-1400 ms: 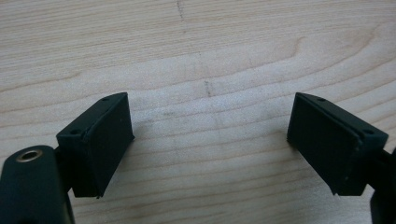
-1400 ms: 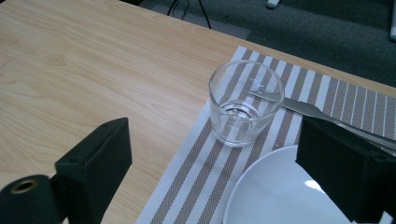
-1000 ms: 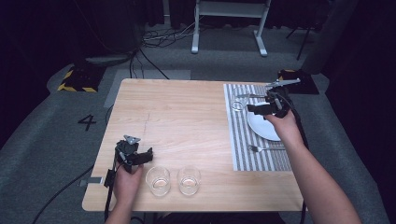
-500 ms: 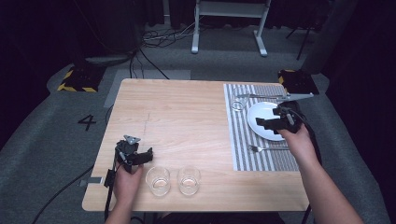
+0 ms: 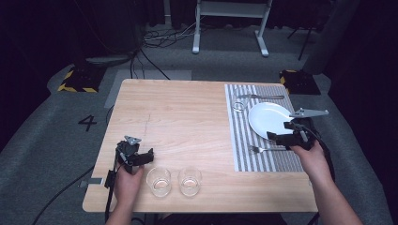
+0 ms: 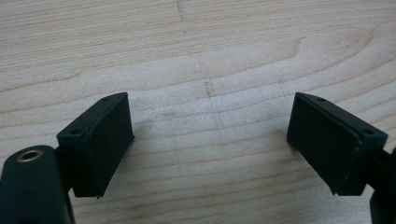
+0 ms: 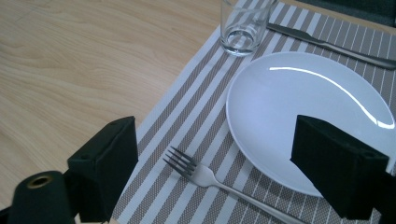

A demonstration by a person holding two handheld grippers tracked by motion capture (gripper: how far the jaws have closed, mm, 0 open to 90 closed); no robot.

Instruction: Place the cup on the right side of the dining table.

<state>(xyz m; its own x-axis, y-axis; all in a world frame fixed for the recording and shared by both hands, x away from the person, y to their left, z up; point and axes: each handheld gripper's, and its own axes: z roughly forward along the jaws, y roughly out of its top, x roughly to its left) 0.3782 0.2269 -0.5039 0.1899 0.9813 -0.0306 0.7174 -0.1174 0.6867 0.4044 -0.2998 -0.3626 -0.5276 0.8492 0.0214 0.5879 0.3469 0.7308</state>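
My right gripper (image 5: 278,138) is open and hovers over the near edge of the white plate (image 5: 269,117) on the striped placemat (image 5: 244,136). In the right gripper view its jaws (image 7: 219,149) stand wide apart above a fork (image 7: 205,175), with the plate (image 7: 299,107) to the right. A drinking glass (image 7: 243,23) and a knife (image 7: 327,44) lie beyond. My left gripper (image 5: 148,157) rests low near the table's front left, open over bare wood (image 6: 210,126), with nothing between its pads.
Two empty glasses (image 5: 158,180) (image 5: 190,180) stand near the front edge, just right of my left gripper. The fork (image 5: 263,149) lies across the mat in front of the plate. A glass (image 5: 239,105) and knife (image 5: 261,96) sit at the mat's far end.
My right gripper has drawn back from the far end of the placemat, across the plate, toward the fork at the near side. The left gripper has stayed put.
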